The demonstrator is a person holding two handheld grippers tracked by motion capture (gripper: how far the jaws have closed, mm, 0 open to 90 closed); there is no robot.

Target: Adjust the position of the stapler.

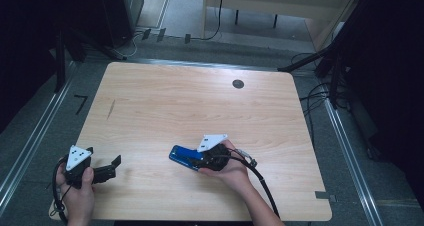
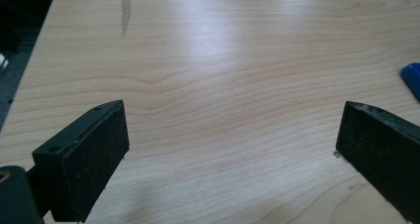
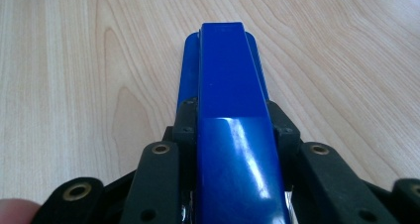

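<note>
My stapler (image 3: 228, 120) is glossy blue, my grippers' pads (image 2: 89, 169) matt black, the table (image 1: 190, 106) pale wood grain (one dark streak).

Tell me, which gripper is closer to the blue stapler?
Right. The right gripper has its jaws shut on the blue stapler. The left gripper is off to the stapler's left, open, apart from it.

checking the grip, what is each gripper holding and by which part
The right gripper is shut on the blue stapler, its jaws pressing the two long sides near the rear end. The left gripper is open and holds nothing.
</note>
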